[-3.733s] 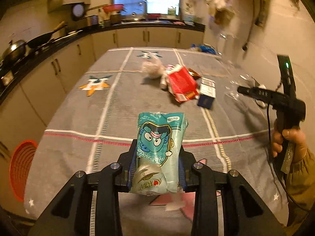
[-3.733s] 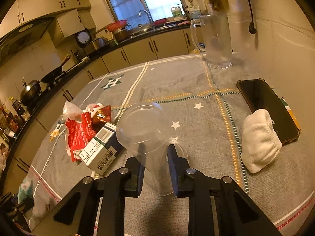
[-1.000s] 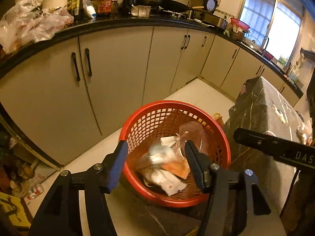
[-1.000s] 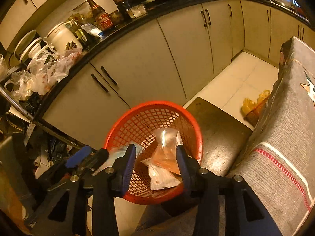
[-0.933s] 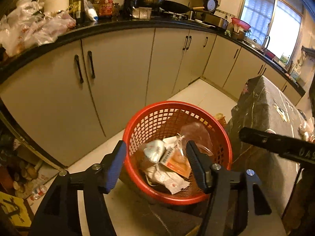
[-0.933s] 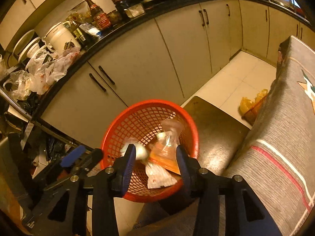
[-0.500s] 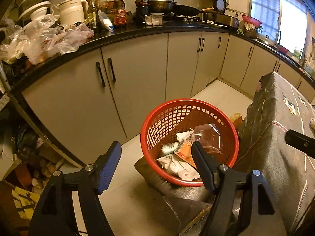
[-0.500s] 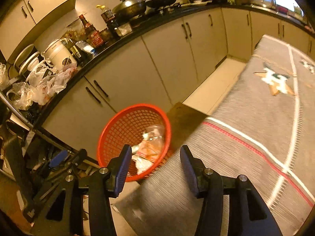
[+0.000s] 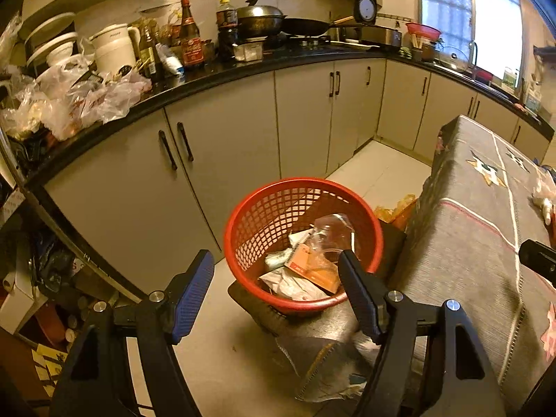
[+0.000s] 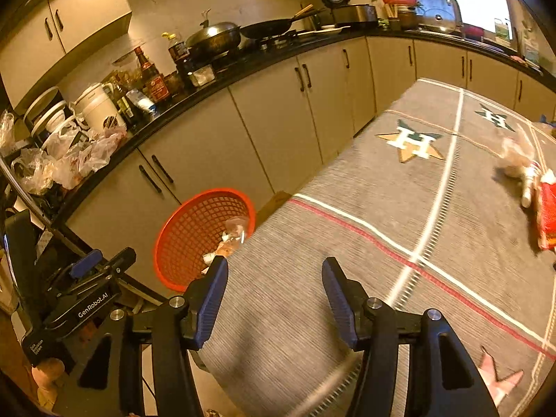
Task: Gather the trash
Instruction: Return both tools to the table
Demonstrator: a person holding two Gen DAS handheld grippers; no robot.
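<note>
Several wrappers already in red mesh basket (image 9: 236, 229) ahead of left gripper (image 9: 274, 278), unclenched, empty. Right gripper (image 10: 274, 285) opening, empty; red packet (image 10: 547, 215) on tablecloth (image 10: 347, 243), far right, left.

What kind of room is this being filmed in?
A home kitchen, lived-in and cluttered. A black countertop runs over beige cabinets, with a lidded wok and sauce bottles on it. A red trash basket stands by a cloth-covered table.

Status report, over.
Left gripper open, empty; right gripper opening, empty. Round red mesh plastic basket holds trash. Red wrapper remains on grey tablecloth. Nothing in the way.
</note>
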